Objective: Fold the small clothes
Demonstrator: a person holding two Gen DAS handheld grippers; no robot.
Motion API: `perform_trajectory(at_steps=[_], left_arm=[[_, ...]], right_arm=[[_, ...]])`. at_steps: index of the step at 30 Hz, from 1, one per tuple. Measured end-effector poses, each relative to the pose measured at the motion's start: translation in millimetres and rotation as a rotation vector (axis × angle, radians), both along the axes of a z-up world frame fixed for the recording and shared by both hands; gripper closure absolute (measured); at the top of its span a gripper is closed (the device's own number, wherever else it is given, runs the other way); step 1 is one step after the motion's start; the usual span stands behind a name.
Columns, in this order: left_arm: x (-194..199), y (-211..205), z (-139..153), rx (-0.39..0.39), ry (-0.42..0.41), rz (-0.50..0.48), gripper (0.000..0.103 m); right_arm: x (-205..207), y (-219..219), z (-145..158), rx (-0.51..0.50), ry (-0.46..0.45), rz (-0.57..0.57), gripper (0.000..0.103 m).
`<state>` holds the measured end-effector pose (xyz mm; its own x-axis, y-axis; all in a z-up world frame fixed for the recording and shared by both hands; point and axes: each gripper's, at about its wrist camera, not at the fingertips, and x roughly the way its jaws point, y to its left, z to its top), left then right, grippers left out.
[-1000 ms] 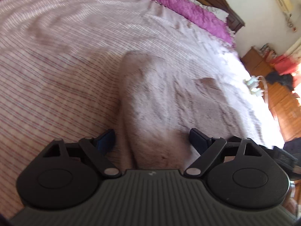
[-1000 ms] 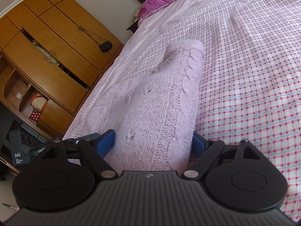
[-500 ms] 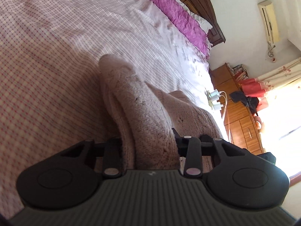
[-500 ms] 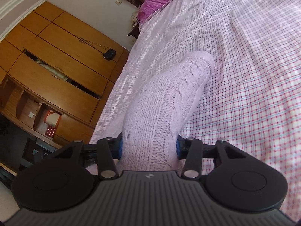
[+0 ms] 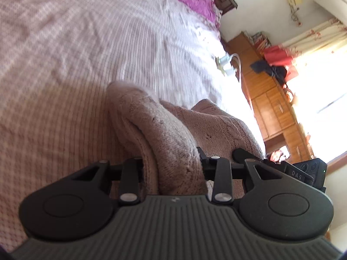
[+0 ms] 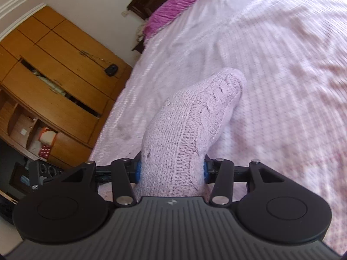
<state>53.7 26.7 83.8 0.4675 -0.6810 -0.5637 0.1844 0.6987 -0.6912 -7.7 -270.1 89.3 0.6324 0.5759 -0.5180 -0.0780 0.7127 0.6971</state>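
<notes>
Sweater (image 5: 173,138) pinched in both grippers above the bed (image 5: 65,54).

Pale pink cable-knit, thick and soft, it is bunched into a rounded roll in each view; in the left wrist view it looks duller and shaded, with 2 layers folded over each other, and more of it sags to the right. The left gripper (image 5: 171,164) has its jaws pressed in on a thick fold that fills the gap between them. The right gripper (image 6: 172,169) squeezes another bunch between blue pads (image 6: 138,170), the knit bulging out ahead and curving right over the checked bedspread (image 6: 282,86). Purple pillow (image 6: 173,6) lies at the bed's far end, with a wooden wardrobe (image 6: 54,75) to the side.
</notes>
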Motion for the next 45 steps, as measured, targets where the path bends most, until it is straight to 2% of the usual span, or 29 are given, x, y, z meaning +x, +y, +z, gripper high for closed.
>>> perform_trajectory(at_steps=[4,6,7,9,14,20,22,26,33,37,40,45], left_arm=[[-14,-13,-29,0.142,-0.001,0.002,0.063],[-20,-14,-33,0.165,-0.044,0.002,0.06],[-22,-14,-31,0.181,-0.054,0.007,0.054],[-28,-15,-25,0.258,-0.077,0.035,0.041],[-51,-13,-9,0.349,-0.143,0.055,0.04],[-89,-11,6,0.442,-0.202,0.105,0.036],[-103,-12,8,0.474,-0.211,0.125,0.025],[-126,-19,10,0.546,-0.241,0.176,0.014],[-141,-41,-13,0.65,-0.233,0.163,0.013],[-144,-55,-31,0.688,-0.195,0.151,0.012],[-141,-60,-46,0.693,-0.134,0.157,0.012],[-147,-71,-53,0.749,-0.174,0.174,0.009]], right_arm=[[-20,-6,-43,-0.07,0.056,-0.038,0.046],[-28,-6,-56,-0.055,0.024,-0.046,0.043],[-31,-7,-57,-0.044,0.01,-0.055,0.041],[-37,-5,-55,-0.043,0.0,-0.069,0.038],[-60,9,-37,-0.152,-0.059,-0.084,0.033],[-112,20,-20,-0.297,-0.149,-0.129,0.03],[-127,26,-18,-0.337,-0.163,-0.134,0.021],[-148,38,-19,-0.404,-0.181,-0.133,0.013],[-162,53,-36,-0.538,-0.17,-0.14,0.004],[-162,57,-51,-0.55,-0.122,-0.125,0.004],[-155,56,-69,-0.515,-0.074,-0.104,0.002],[-159,70,-81,-0.588,-0.107,-0.093,0.0]])
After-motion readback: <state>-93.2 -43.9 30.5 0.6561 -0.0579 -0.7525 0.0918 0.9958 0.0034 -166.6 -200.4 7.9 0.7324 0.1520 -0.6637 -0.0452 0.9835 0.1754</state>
